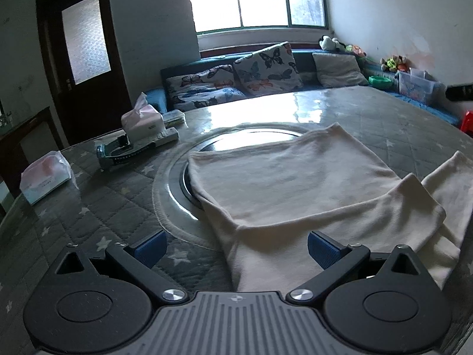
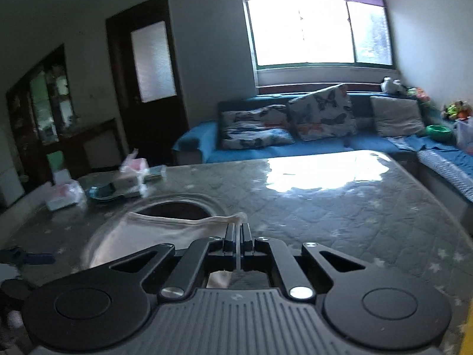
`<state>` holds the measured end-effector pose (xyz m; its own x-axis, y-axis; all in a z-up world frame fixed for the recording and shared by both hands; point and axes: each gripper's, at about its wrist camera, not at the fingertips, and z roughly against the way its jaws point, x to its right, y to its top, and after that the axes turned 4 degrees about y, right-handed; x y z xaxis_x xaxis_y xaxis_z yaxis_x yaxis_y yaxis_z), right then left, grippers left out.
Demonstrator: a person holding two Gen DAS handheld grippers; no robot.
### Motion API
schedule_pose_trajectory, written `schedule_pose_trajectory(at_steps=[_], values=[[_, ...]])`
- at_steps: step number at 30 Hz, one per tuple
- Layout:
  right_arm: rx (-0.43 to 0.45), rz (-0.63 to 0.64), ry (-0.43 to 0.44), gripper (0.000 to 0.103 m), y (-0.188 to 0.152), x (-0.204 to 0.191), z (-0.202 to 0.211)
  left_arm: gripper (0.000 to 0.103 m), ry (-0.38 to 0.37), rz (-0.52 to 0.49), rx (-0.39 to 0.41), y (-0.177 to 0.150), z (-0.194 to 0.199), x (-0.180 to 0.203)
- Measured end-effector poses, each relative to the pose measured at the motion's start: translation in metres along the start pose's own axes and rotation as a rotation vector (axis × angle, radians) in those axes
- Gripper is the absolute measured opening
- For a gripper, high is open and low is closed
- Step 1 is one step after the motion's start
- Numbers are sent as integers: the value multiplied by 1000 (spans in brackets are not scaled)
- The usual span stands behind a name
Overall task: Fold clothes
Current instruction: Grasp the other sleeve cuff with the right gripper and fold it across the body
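Left wrist view: left gripper (image 1: pixel 236 247) fingers spread wide, empty, above the cream garment (image 1: pixel 295 183) lying partly folded on the quilted desk (image 1: pixel 103 207). Right wrist view: right gripper (image 2: pixel 238 233) fingers pinched on the garment's edge, lifted slightly.

Soft cloth on glossy table
Cream garment (image 1: pixel 295 183): matt knit; table cover (image 1: pixel 384 124): quilted fabric w/ shiny clear film; gripper pads (image 1: pixel 149 248): ribbed blue rubber-like.

Tissue packs (image 1: pixel 142 118) sit at the table's (image 1: pixel 384 118) far left; butterfly cushions (image 1: pixel 266 69) line the blue sofa (image 2: pixel 266 151).
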<state>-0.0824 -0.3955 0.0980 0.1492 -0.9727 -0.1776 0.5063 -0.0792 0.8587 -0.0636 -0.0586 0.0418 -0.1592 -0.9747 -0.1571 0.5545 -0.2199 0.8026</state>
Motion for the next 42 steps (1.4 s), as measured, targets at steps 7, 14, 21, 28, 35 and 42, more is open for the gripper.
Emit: schedule_pose_trajectory(at_steps=[7, 14, 21, 28, 35, 42], values=[[-62, -34, -172, 15, -17, 25, -7, 103, -13, -1, -6, -1, -4, 0], [-133, -121, -360, 39, -54, 70, -11, 103, -14, -6, -27, -2, -9, 2], [-127, -188, -406, 50, -70, 92, -11, 103, -12, -16, -38, -1, -13, 6], [-86, -214, -349, 9, -70, 92, -8, 103, -8, -23, -40, -2, -11, 8], [-16, -214, -225, 8, -55, 76, 9, 103, 15, -9, -40, -3, -10, 0], [35, -146, 28, 8, -13, 28, 25, 103, 33, 6, -17, -6, -1, -8]])
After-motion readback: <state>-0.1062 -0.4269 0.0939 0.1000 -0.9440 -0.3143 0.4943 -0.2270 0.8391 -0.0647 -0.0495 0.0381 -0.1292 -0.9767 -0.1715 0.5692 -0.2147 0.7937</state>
